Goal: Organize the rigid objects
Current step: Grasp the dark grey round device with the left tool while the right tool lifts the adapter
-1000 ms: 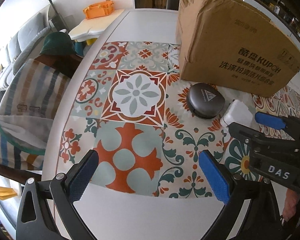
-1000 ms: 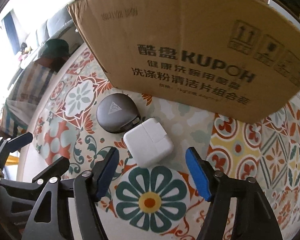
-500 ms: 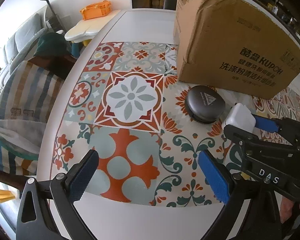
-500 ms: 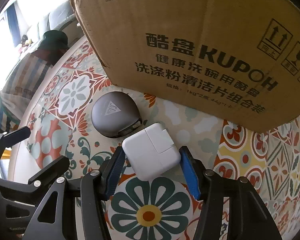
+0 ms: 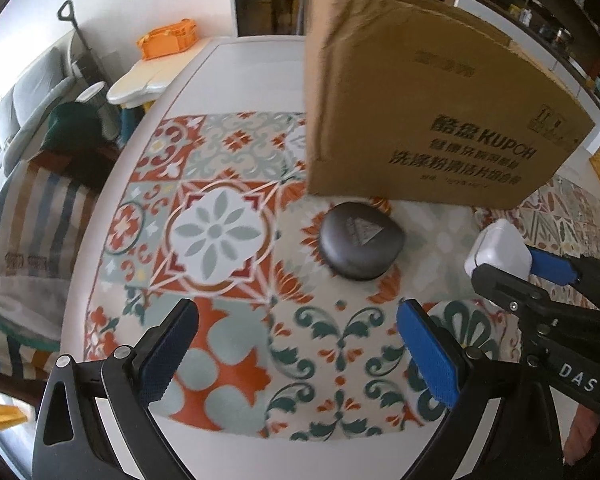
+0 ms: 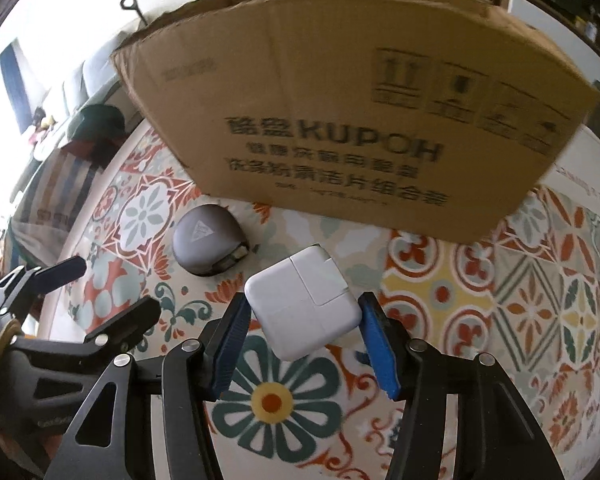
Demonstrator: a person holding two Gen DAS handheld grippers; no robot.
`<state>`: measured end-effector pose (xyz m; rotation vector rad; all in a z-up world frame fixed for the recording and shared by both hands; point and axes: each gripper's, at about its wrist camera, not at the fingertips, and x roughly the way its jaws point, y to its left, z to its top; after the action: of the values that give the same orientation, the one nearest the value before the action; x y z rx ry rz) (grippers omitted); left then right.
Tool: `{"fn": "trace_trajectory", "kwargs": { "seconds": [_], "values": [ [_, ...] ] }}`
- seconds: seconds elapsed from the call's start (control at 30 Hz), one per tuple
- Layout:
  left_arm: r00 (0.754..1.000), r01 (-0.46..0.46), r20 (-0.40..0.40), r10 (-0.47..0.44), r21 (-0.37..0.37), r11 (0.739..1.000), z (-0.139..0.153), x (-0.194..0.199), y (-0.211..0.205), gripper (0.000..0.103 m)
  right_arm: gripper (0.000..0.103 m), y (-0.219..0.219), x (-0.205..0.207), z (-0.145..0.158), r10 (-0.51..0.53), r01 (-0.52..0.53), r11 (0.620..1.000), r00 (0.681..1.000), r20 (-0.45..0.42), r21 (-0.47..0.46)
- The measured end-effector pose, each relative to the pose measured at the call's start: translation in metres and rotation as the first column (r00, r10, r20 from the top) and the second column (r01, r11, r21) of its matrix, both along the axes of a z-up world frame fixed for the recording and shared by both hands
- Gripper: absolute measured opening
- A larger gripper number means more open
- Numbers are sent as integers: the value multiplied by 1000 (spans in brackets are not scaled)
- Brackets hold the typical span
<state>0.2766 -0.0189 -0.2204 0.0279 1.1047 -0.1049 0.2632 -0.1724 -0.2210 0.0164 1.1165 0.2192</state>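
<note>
1. one white charger block [image 6: 303, 300], pinched between the blue pads of the right gripper [image 6: 302, 342], just in front of the box.
2. one dark round case [image 5: 361, 240] on the patterned mat [image 5: 220, 232], near the box.
3. one cardboard box [image 6: 360, 128], standing.
4. left gripper [image 5: 296, 350]: spread apart, nothing between its pads.

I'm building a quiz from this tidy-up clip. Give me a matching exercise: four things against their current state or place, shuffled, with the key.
1 white charger
2 dark round case
3 cardboard box
4 left gripper

A open, holding nothing
B clamped between blue pads
C lying on the patterned mat, near the box
D standing behind the other items, printed KUPOH

Pairs: 1-B, 2-C, 3-D, 4-A
</note>
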Motion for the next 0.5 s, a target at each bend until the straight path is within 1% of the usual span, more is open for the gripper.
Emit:
{"fn": "trace_trajectory", "kwargs": {
  "seconds": [0.2, 0.27, 0.4, 0.47, 0.5],
  "values": [
    [998, 52, 24, -51, -16, 999, -2, 14, -22, 98, 55, -29, -1, 5, -71, 71, 997, 997, -3, 2],
    [998, 59, 24, -58, -28, 998, -6, 22, -26, 91, 55, -36, 0, 3, -86, 86, 996, 996, -10, 4],
    [998, 66, 13, -66, -26, 997, -15, 33, -34, 84, 55, -50, 3, -1, -108, 109, 994, 994, -23, 13],
    [997, 70, 18, -70, -14, 997, -17, 36, -38, 80, 55, -54, 5, -2, -109, 109, 994, 994, -26, 15],
    [997, 73, 15, -73, -7, 997, -19, 38, -40, 79, 55, -56, 5, -2, -109, 109, 994, 994, -26, 15]
  ]
}}
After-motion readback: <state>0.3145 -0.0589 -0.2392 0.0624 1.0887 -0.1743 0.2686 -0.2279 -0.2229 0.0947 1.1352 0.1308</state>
